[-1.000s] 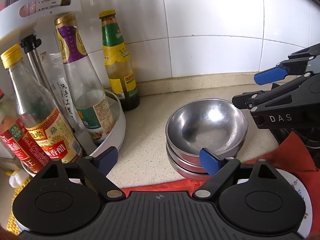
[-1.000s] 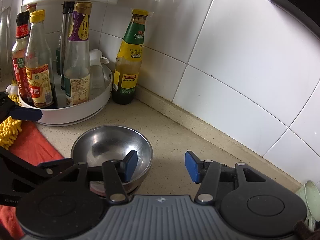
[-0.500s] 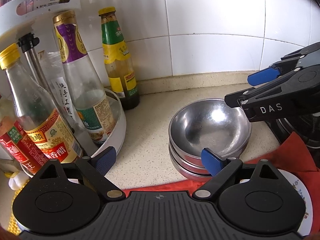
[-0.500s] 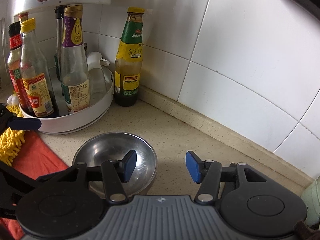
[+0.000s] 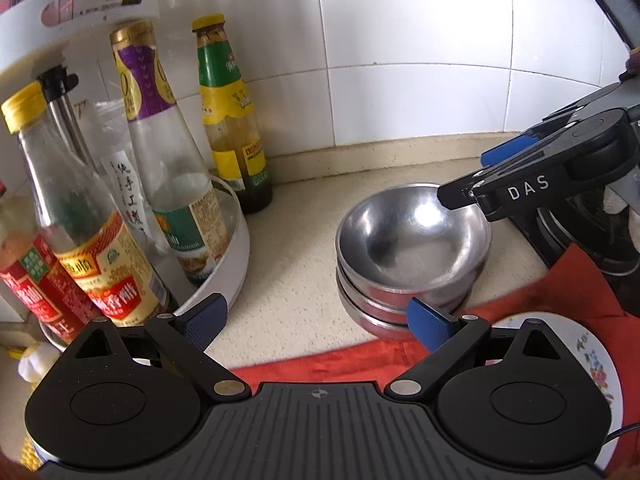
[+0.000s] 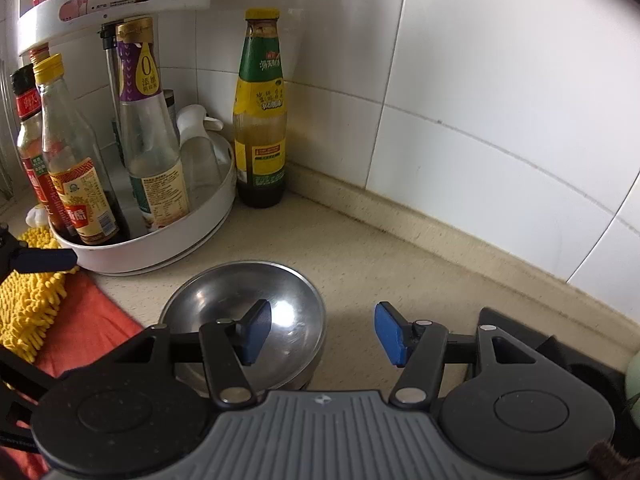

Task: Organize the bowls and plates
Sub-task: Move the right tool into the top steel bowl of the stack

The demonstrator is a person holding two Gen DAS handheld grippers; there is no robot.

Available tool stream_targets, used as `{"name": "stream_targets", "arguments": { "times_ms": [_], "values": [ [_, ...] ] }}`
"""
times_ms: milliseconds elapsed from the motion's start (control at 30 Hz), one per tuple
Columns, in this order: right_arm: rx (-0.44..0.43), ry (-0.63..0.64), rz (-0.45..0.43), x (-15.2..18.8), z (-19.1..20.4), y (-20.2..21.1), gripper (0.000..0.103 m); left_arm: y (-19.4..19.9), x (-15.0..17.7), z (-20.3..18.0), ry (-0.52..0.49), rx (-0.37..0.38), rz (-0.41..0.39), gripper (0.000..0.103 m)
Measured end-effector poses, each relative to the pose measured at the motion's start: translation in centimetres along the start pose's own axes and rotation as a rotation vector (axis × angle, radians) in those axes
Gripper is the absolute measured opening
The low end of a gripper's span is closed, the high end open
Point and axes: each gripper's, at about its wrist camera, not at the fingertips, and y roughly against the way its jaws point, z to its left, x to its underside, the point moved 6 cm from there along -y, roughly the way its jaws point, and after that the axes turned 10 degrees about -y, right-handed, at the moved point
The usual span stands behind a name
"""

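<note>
Hovering by the stacked steel bowls (image 5: 412, 240), left tongs (image 5: 316, 320) and right tongs (image 6: 322, 334) gape, just widening, empty.

Item one: we record a stack of steel bowls (image 5: 414, 258), three nested so far as we can count, round and shallow, polished metal with a bright glare spot inside the top one. All sit upright, mouths up, rims closely aligned, on the speckled beige surface (image 5: 296, 264) near the tiled wall. The top bowl is empty.

Item two: we record a white plate (image 5: 600, 364) with a floral pattern on its rim, lying flat on a red cloth (image 5: 576, 284) just beside the bowl stack, only partly in view.
</note>
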Motion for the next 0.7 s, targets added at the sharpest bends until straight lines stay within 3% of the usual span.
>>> {"name": "stream_targets", "arguments": {
  "times_ms": [400, 700],
  "values": [
    [-0.052, -0.037, 0.057, 0.9, 0.7, -0.9, 0.054, -1.3, 3.2, 0.5, 0.049, 0.058, 0.101, 0.099],
    [-0.054, -0.070, 0.097, 1.1, -0.2, -2.0, 0.054, -3.8, 3.3, 0.1, 0.037, 0.096, 0.114, 0.099]
  ]
}}
